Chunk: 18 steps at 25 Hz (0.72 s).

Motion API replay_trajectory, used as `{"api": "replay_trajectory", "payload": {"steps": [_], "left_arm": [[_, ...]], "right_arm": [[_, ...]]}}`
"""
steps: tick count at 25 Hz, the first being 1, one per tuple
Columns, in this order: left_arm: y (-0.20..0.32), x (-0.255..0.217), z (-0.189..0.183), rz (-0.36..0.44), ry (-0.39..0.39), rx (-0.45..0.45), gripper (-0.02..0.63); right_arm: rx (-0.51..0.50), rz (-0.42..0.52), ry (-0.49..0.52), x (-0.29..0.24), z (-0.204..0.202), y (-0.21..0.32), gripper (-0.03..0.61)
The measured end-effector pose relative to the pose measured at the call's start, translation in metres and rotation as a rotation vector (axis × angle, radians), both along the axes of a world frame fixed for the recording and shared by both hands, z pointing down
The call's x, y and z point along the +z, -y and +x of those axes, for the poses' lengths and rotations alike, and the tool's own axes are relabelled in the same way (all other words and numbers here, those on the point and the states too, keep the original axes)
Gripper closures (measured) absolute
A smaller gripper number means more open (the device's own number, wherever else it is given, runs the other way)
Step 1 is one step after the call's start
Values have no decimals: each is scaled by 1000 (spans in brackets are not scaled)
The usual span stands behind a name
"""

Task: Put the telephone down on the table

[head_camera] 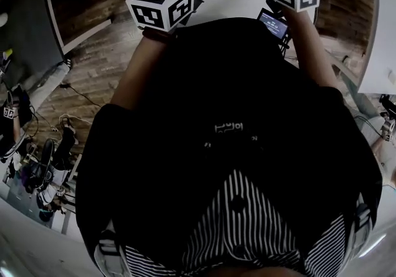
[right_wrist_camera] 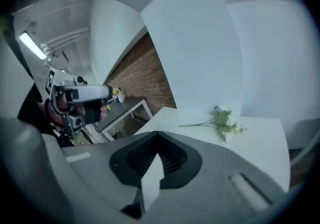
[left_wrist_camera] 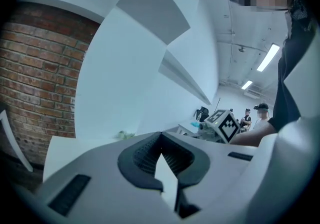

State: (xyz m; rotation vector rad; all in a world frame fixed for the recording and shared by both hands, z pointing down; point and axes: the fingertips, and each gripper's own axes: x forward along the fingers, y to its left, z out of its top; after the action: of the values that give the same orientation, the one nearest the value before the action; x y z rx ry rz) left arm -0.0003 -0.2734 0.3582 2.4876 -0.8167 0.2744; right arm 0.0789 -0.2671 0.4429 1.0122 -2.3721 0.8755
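The person's black top [head_camera: 229, 115] is nearest. Past it, the dark telephone with a lit screen [head_camera: 273, 24] lies screen-up at the near edge of the white table [head_camera: 235, 0]; its long axis is hidden. Left gripper [left_wrist_camera: 161, 135] and right gripper [right_wrist_camera: 159, 135]: jaws fully closed, empty.

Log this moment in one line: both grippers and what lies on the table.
left gripper: shut, empty | right gripper: shut, empty | table: flower sprig

Two grippers [left_wrist_camera: 161, 138] [right_wrist_camera: 158, 140], one table [right_wrist_camera: 260, 138], one flower sprig [right_wrist_camera: 222, 123]
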Motion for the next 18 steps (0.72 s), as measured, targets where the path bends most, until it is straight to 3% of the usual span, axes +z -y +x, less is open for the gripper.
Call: {"api": "replay_trajectory", "payload": {"steps": [5, 9, 18], "left_arm": [[0, -24, 5, 49, -3, 6, 604], [8, -51, 14, 124, -20, 16, 604], [4, -68, 16, 179, -40, 27, 604]], "right_arm": [[15, 161, 121, -82, -12, -2, 577], [17, 271, 113, -122, -11, -3, 577], [-2, 333, 107, -149, -20, -9, 577]]}}
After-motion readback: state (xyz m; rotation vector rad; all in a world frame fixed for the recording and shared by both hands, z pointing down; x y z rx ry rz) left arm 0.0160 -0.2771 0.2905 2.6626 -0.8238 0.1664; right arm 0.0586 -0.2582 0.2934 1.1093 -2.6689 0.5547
